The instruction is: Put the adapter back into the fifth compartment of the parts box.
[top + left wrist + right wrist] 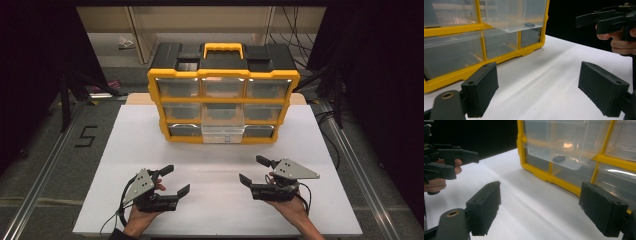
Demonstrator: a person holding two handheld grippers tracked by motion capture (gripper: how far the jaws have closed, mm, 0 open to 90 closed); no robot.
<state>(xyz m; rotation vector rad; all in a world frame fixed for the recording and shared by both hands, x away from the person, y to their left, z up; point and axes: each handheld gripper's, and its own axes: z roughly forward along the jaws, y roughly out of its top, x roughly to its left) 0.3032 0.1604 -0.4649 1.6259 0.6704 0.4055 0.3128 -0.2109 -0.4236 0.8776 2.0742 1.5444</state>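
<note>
Both claws, the left gripper (176,181) and right gripper (253,170), gape empty near the pulled-out clear drawer (223,133): light, stiff, slippery plastic, best pinched at its front lip.

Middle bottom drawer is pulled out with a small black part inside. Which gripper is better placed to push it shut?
Right, narrowly. The right gripper sits slightly closer to the open drawer than the left gripper, jaws open and empty, pointing towards it. The black part lies inside. Both rest on the table, so either could do it.
</note>
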